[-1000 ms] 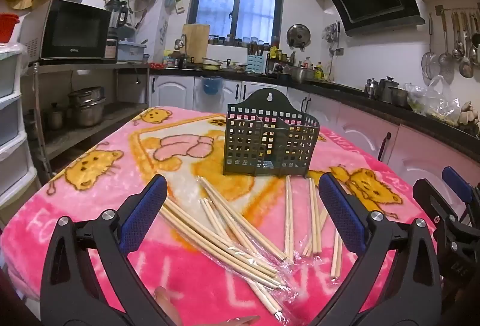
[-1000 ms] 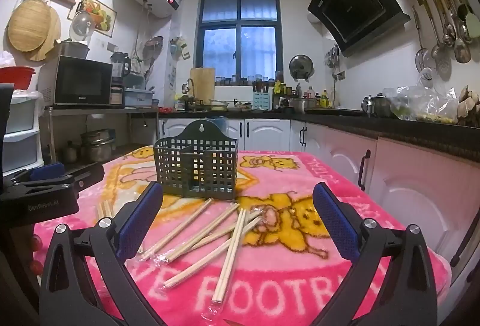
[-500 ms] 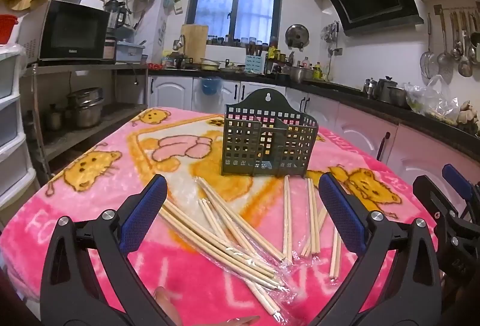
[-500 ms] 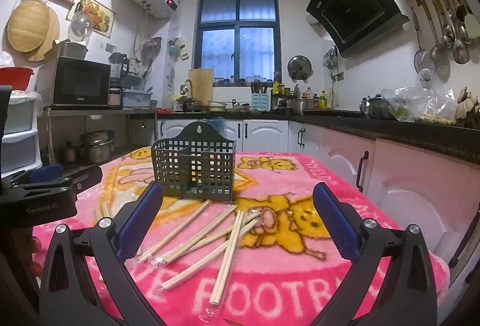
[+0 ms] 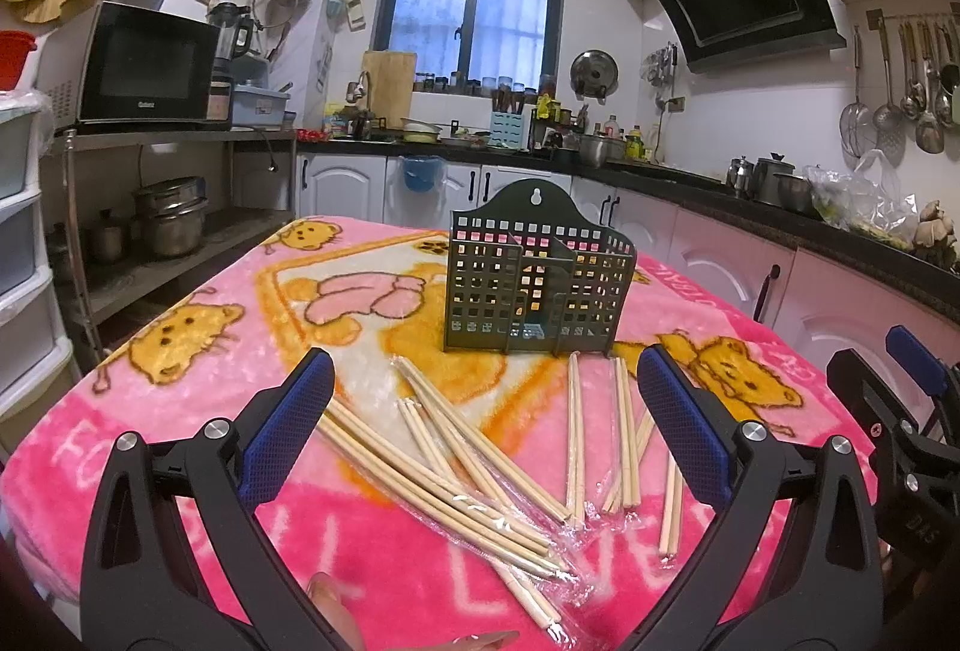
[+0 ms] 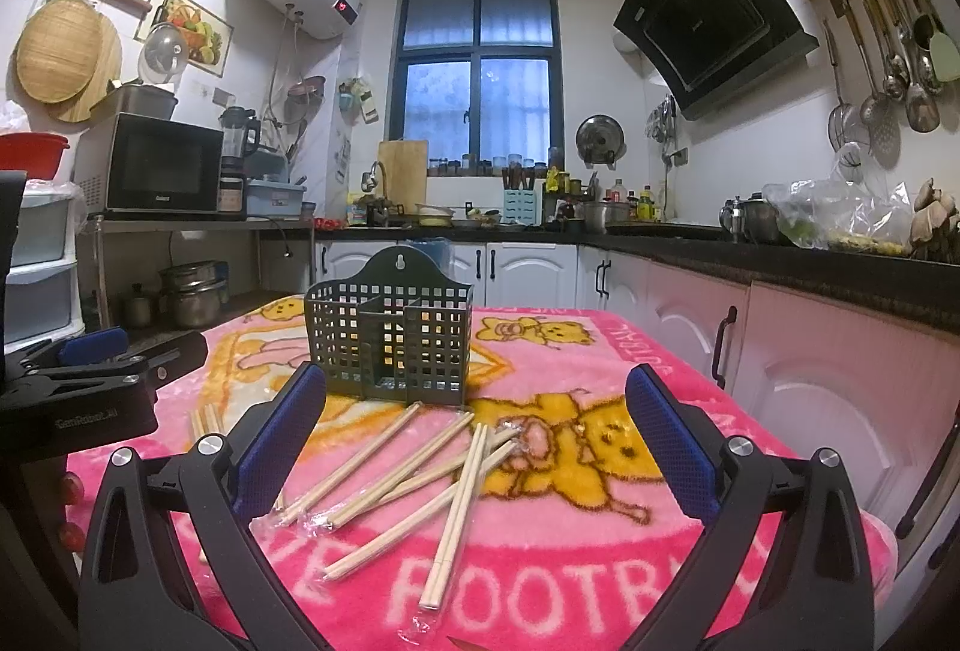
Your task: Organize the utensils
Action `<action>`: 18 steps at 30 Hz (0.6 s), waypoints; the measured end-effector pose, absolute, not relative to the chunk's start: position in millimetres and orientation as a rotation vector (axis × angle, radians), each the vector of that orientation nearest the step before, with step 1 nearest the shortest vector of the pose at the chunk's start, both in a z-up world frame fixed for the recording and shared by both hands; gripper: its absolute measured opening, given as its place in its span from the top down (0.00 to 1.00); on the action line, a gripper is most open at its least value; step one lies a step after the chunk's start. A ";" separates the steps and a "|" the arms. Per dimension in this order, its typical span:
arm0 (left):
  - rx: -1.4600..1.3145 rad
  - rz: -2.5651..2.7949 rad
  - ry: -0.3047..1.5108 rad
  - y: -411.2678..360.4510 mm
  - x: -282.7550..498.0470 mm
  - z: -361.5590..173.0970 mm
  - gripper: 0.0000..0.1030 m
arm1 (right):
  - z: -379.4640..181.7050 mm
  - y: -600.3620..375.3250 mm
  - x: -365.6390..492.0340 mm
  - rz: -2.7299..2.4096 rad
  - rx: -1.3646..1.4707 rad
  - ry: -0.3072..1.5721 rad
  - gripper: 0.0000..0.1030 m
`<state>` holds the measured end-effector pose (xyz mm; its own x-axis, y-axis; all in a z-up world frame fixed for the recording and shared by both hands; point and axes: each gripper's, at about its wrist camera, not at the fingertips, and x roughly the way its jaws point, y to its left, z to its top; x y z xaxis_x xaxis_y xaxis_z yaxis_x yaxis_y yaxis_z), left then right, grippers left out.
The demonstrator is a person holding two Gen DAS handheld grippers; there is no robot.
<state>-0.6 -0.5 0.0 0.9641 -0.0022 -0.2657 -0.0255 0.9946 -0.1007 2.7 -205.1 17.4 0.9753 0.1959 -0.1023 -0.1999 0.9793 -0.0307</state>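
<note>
A dark green perforated utensil basket [image 5: 537, 279] with inner dividers stands upright on the pink blanket-covered table [image 5: 180, 411]; it also shows in the right wrist view [image 6: 390, 345]. Several pairs of wooden chopsticks [image 5: 456, 459] in clear wrappers lie scattered in front of it, and they show in the right wrist view too [image 6: 420, 471]. My left gripper [image 5: 486, 423] is open and empty above the near chopsticks. My right gripper [image 6: 474, 435] is open and empty above its chopsticks. Each gripper shows at the edge of the other's view.
A metal shelf with a microwave [image 5: 144, 69] and pots stands left of the table. Kitchen counters [image 5: 720, 183] with white and pink cabinets run along the back and right. Utensils hang on the right wall [image 5: 912, 99].
Both views have shifted only slightly; the basket sits marginally lower in the right wrist view. Both grippers stay open, and the chopsticks and basket have not moved.
</note>
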 end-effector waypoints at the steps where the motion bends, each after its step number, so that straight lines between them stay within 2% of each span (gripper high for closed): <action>1: -0.104 0.012 0.269 -0.4 -0.8 0.1 0.09 | 17.3 -205.2 2.9 0.200 -0.041 0.100 0.06; 18: -0.105 0.010 0.267 -0.6 -1.1 0.1 0.09 | 18.3 -205.6 0.7 0.203 -0.041 0.098 0.06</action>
<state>-1.1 -0.6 0.1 0.9646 -0.0041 -0.2636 -0.0236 0.9945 -0.1020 0.7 -205.6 18.3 0.9747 0.1991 -0.1012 -0.2031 0.9787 -0.0308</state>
